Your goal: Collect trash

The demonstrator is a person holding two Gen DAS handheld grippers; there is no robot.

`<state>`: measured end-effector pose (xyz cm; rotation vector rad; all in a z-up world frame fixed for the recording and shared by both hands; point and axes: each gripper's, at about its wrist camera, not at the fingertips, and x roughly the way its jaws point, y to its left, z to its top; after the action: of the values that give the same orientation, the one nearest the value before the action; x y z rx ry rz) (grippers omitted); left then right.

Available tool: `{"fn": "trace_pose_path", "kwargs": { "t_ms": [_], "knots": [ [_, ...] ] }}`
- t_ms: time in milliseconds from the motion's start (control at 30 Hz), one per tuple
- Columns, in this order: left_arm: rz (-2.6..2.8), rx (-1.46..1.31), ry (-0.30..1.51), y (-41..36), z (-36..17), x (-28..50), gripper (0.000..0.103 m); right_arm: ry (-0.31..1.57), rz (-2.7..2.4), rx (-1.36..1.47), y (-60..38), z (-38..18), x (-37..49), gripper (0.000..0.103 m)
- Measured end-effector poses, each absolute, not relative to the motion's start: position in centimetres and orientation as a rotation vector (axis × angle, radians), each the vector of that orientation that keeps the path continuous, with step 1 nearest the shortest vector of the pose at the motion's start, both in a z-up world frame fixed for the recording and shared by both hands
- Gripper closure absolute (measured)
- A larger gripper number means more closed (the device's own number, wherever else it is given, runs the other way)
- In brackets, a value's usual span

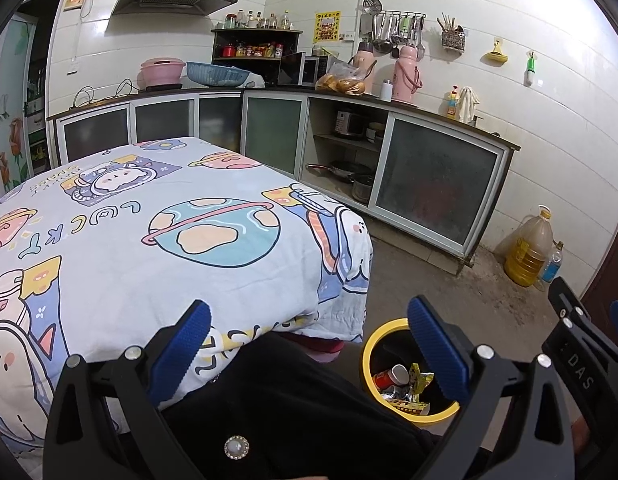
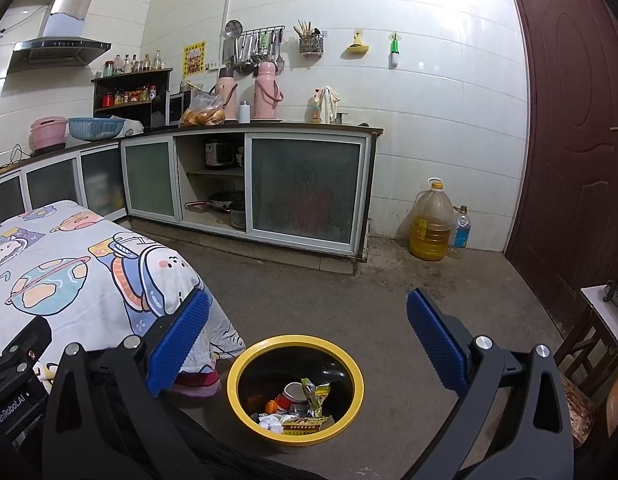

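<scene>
A yellow-rimmed black trash bin (image 2: 296, 344) stands on the floor beside the table; it also shows in the left wrist view as the bin (image 1: 383, 330). Inside lie several pieces of trash (image 2: 305, 404): a red-and-white cup, crumpled wrappers, paper. My right gripper (image 2: 307, 344) hangs open above the bin, nothing between its blue pads. My left gripper (image 1: 307, 348) is open too, held over the table's near corner and a dark-clothed lap, empty. The right gripper (image 1: 581, 332) shows at the right edge of the left wrist view.
The table under a cartoon-print cloth (image 1: 149, 232) fills the left. Kitchen cabinets (image 2: 305, 188) line the far wall. An oil jug (image 2: 431, 224) and a bottle (image 2: 461, 232) stand by a dark red door (image 2: 569, 140). A small stand (image 2: 605, 320) sits at right.
</scene>
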<state>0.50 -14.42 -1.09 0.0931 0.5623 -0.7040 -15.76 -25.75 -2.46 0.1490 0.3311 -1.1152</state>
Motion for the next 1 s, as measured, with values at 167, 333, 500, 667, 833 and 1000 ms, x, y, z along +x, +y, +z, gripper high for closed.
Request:
{"fn": "trace_pose_path", "kwargs": {
  "t_ms": [167,333,500,667,833,1000],
  "knots": [
    [-0.705,0.094,0.566,-14.37,-1.16,0.58,0.008,0.332,-1.116,0.149,-25.88,-2.39,-15.68,0.008],
    [-0.705,0.095,0.567,-14.35,-1.16,0.6,0.008,0.332,-1.116,0.149,-25.92,-2.35,-15.72,0.008],
    [-0.707,0.098,0.567,-14.33,-1.22,0.55,0.008,0.333,-1.115,0.15,-26.04,-2.28,-15.72,0.008],
    [-0.708,0.097,0.568,-14.39,-1.21,0.54,0.008,0.334,-1.114,0.15,-26.08,-2.23,-15.75,0.008],
    [-0.709,0.098,0.568,-14.45,-1.24,0.53,0.008,0.334,-1.114,0.151,-26.1,-2.19,-15.78,0.008],
    [-0.71,0.099,0.568,-14.45,-1.3,0.53,0.008,0.334,-1.114,0.151,-26.19,-2.12,-15.79,0.008]
  ]
}}
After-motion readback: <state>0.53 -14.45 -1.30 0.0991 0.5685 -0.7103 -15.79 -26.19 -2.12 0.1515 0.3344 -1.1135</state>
